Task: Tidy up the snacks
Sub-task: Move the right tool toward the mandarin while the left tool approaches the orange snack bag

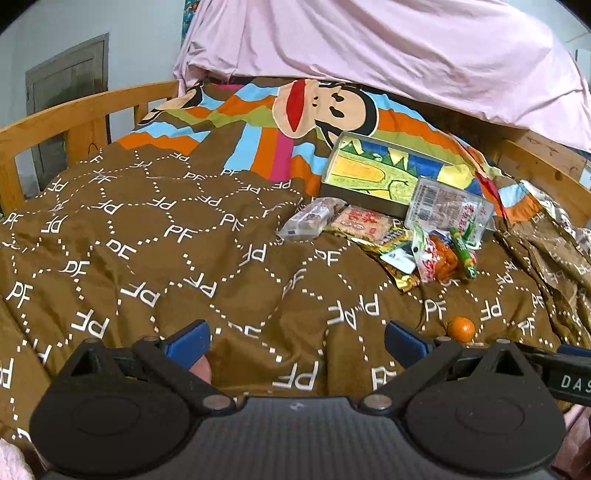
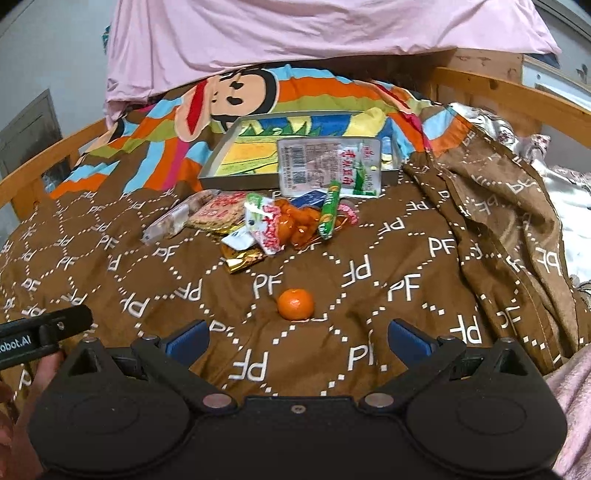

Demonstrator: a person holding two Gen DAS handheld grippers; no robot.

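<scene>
Both grippers hovered low over a bed covered with a brown quilt point(image 2: 406, 258), a soft, wrinkled cloth printed with white dotted hexagons and the letters "PF". The left gripper point(image 1: 297, 341) had its two blue-padded fingers wide apart, with nothing between them. The right gripper point(image 2: 297, 341) was the same: fingers spread, empty.

A small round mandarin point(image 2: 295, 303), with a dimpled orange skin, lay alone on the quilt just in front of the right gripper, well apart from the other snacks. Farther back there was a loose pile of packets: a clear plastic wrapper with pale biscuits point(image 2: 173, 221), a flat square cracker pack point(image 2: 218, 214) with red letters, a crinkled bag of glossy orange pieces point(image 2: 295, 221), a thin green sausage stick point(image 2: 328, 212) and a shiny gold foil packet point(image 2: 243, 260). Behind the pile stood a shallow rectangular box point(image 2: 236, 177) with grey walls and a colourful drawing inside. A flat transparent pack point(image 2: 328, 166) with a printed label leaned on its front edge, half over the box.

A wooden bed rail point(image 1: 85, 110) curved on the left side, and a pink sheet point(image 2: 295, 33) hung above.
</scene>
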